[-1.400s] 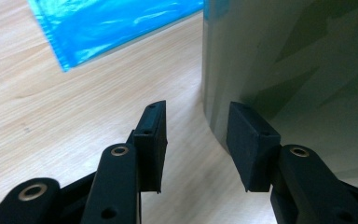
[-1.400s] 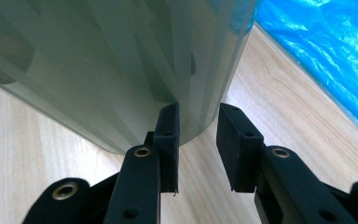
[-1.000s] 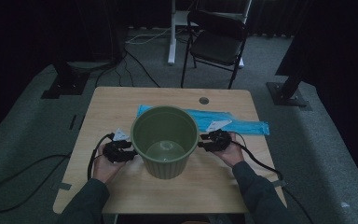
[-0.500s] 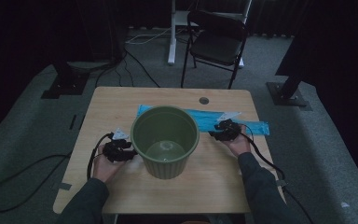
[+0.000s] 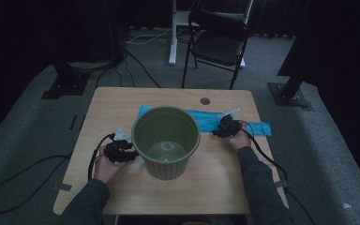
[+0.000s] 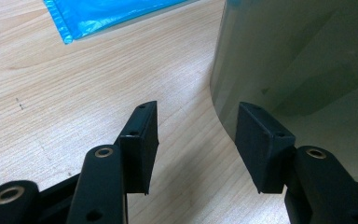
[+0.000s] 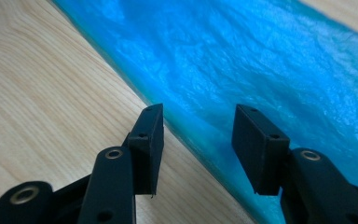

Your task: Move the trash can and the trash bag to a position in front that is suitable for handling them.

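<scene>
While your left claw sits spread beside the green bucket, nothing lies between its jaws; in the left gripper view one jaw stands right at the bucket's wall and the other over bare wood, and you can't tell whether that jaw touches. The bucket stands upright at the middle of the bench, nearer you than anything else on it, and looks empty. Judge it as stiff, light plastic with a smooth, fairly slippery wall; its rim is the surest place to pinch.

Beyond the bucket and to its right, your right claw hovers low at the near edge of the blue plastic bag, which lies flat on the bench behind the bucket, partly hidden by it. Its jaws have just been opening and stand spread, one over wood, one over the film, pinching nothing yet. Expect the bag to be thin, soft and limp, and probably slick against the wood. Take it at that near edge, where a jaw can slide under.

Farther off, a black chair stands past the bench.
</scene>
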### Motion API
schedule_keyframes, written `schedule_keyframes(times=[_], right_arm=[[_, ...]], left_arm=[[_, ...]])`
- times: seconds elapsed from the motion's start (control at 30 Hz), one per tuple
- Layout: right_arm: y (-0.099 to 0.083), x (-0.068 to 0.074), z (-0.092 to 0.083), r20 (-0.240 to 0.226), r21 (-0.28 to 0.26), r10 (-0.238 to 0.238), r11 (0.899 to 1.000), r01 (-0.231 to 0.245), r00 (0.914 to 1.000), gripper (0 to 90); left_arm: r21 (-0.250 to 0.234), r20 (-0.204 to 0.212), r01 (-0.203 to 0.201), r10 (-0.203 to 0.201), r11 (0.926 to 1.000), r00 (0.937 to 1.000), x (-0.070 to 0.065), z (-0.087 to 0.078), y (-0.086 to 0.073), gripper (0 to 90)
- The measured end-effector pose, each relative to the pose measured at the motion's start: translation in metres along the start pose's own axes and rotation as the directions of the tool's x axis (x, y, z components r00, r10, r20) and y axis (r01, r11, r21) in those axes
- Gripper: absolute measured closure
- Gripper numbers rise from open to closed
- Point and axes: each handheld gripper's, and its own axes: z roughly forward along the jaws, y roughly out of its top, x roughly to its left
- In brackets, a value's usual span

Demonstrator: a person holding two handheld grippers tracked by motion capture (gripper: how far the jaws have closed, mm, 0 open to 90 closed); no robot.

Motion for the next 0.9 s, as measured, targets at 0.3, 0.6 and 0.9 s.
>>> schedule_keyframes(times=[0.3,0.6,0.9], right_arm=[[0.003,-0.004,0.003,-0.003,0.028,0.011,1.000,-0.011,0.9999,70.8],[-0.003,0.001,-0.003,-0.027,0.045,-0.002,0.999,0.004,0.9996,87.2],[-0.024,0.013,-0.019,-0.056,0.042,-0.012,0.999,0.015,0.9983,89.6]], left_arm=[[-0.005,0.001,-0.001,0.001,1.0000,1.0000,0.000,-0.001,0.000,49.3],[-0.004,-0.002,0.000,0.000,1.0000,1.0000,-0.001,-0.001,0.000,49.2],[-0.004,-0.004,-0.002,0.002,1.0000,1.0000,-0.001,-0.001,0.001,49.3]])
